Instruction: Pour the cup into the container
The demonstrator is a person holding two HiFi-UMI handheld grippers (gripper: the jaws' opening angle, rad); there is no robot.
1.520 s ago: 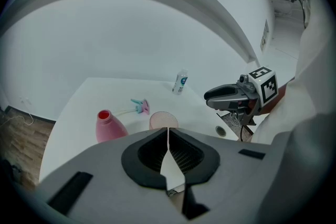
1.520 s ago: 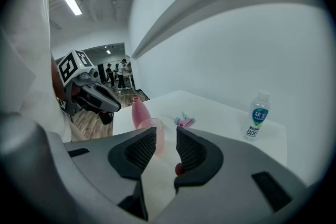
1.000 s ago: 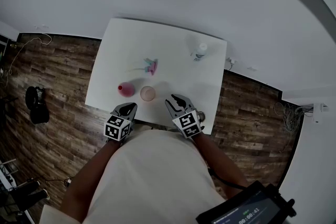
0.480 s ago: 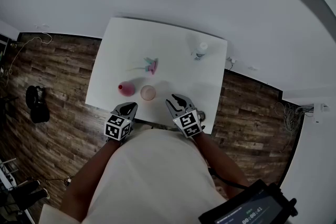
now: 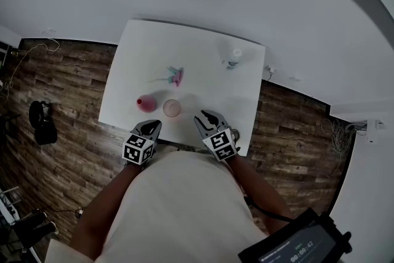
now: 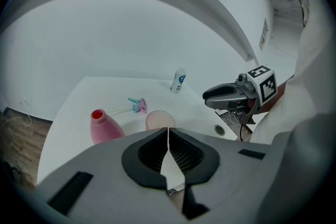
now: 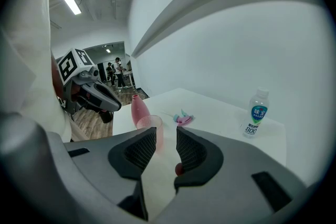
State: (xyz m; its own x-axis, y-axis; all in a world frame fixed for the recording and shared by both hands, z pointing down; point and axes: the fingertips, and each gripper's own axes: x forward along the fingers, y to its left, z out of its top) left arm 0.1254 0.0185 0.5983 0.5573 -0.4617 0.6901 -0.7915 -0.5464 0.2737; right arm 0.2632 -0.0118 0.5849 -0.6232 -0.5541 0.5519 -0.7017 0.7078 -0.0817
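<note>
A translucent pink cup (image 5: 172, 108) stands near the white table's (image 5: 135, 52) front edge, with an uncapped pink bottle (image 5: 146, 103) just to its left. My left gripper (image 5: 152, 125) hovers at the front edge before the bottle, jaws pressed together and empty. My right gripper (image 5: 205, 117) sits to the right of the cup, jaws drawn in to a narrow slit with nothing between them. In the left gripper view the bottle (image 6: 104, 126) and cup (image 6: 160, 119) lie just beyond my jaws. In the right gripper view the cup (image 7: 150, 123) stands ahead, left of the slit.
A pink and teal spray head (image 5: 177, 76) lies behind the cup. A small water bottle (image 5: 233, 59) stands at the table's far right. A round grommet (image 6: 219, 130) sits in the tabletop by the right gripper. Wood floor surrounds the table.
</note>
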